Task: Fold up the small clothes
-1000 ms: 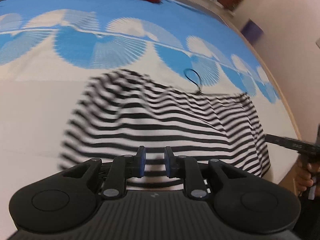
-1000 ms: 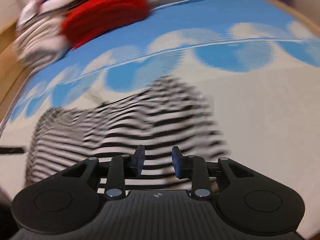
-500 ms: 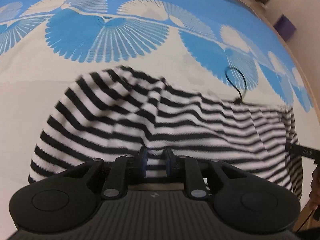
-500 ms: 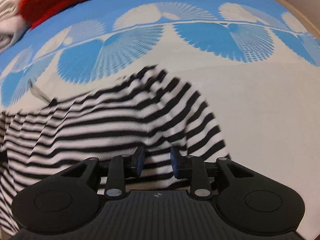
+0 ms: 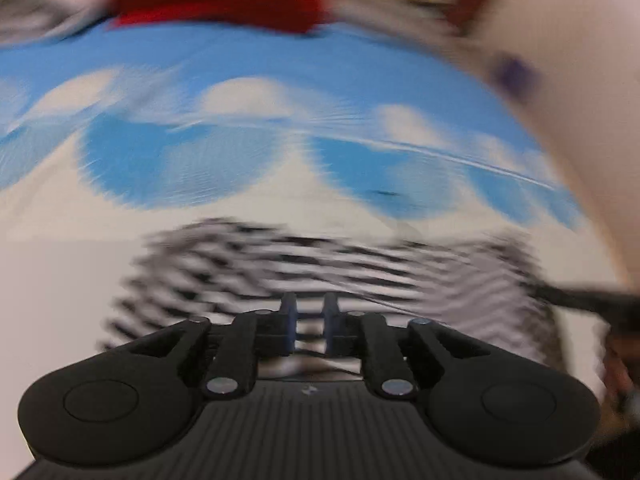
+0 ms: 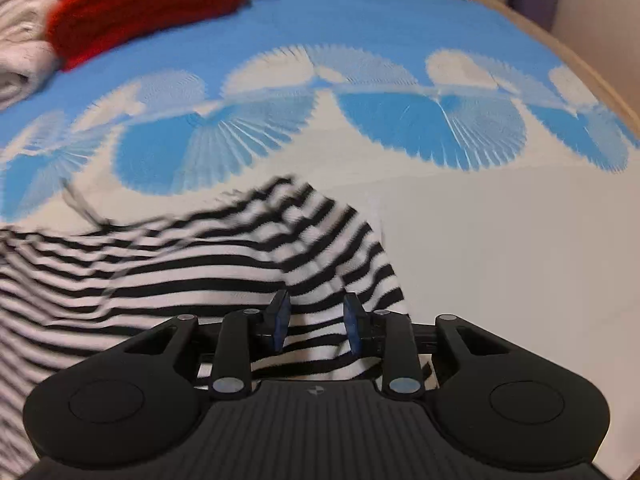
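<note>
On a bed spread with a blue-and-white fan-print sheet point(image 6: 400, 20), the black-and-white striped garment point(image 6: 168, 280) lies gripped, apparently, by both left tongs point(image 5: 310, 322) and right tongs point(image 6: 315, 322); carry both corners level to fold squarely.

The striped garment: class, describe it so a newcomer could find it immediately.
Start with the blue and white fan-patterned bedcover. A red garment and pale clothes are piled at its far edge. The striped garment lies on the white near part, alone in black and white stripes.
</note>
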Motion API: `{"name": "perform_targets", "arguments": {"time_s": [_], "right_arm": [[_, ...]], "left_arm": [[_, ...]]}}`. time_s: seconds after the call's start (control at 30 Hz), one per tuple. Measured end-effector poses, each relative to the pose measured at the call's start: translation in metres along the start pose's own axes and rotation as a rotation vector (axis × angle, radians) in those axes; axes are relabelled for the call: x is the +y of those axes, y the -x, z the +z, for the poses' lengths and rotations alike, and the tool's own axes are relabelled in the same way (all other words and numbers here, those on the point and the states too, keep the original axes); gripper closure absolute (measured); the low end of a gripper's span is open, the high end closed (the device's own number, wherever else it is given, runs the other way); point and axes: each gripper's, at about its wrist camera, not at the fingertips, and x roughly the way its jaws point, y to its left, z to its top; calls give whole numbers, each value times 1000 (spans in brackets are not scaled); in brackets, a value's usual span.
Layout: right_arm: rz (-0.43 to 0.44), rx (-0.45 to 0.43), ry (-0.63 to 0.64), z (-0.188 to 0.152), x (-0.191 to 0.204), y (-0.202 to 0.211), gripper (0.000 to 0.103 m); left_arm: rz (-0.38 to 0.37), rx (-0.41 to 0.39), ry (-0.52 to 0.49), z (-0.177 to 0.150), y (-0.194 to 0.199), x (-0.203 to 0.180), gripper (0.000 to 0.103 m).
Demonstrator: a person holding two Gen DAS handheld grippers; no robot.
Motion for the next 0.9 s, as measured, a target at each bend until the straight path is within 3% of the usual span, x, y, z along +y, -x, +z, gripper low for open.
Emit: {"name": "perform_targets", "arguments": {"time_s": [0.03,0.1,0.2,0.23,0.27,0.33,0.4,0.47,0.53,0.6,0.67,0.77,0.83,0.9], "right_arm": [[52,-2,13,-2,1,8,71],[171,24,62,-13,2,25,67],[269,108,171,-38,3,37,66],[249,136,212,-46,2,36,66],[208,169,238,-53,-1,32,66],[118,223,230,-63,-12,26,66],[106,212,150,-63,-30,33,66],[106,190,102,-65,-42,42,66],[75,212,124,-72,-50,40,66],[15,261,159,-84,-53,32,56],[16,246,130,-84,-58,37,57],[57,162,73,-81,-63,58,60],[14,216,96,-90,-63,54,60],[-75,290,164,-103,-60,44,59]], "left_arm": [[-67,22,-49,-6,3,-10,74],[-129,97,-167,-19,-5,-31,72],[-48,213,-319,-45,-43,-48,72],[-2,250,-360,-53,-56,-48,72],[9,237,-378,-57,-59,-47,73],[14,226,-305,-48,-48,-46,73],[-22,161,-230,-39,-19,-38,73],[-49,126,-245,-39,6,-32,72],[-14,192,-256,-50,5,-20,72],[105,334,-268,-67,-16,0,73],[119,321,-254,-69,-12,7,72],[99,202,-170,-65,16,12,72],[147,308,-157,-78,5,25,71],[164,312,-121,-84,7,32,66]]}}
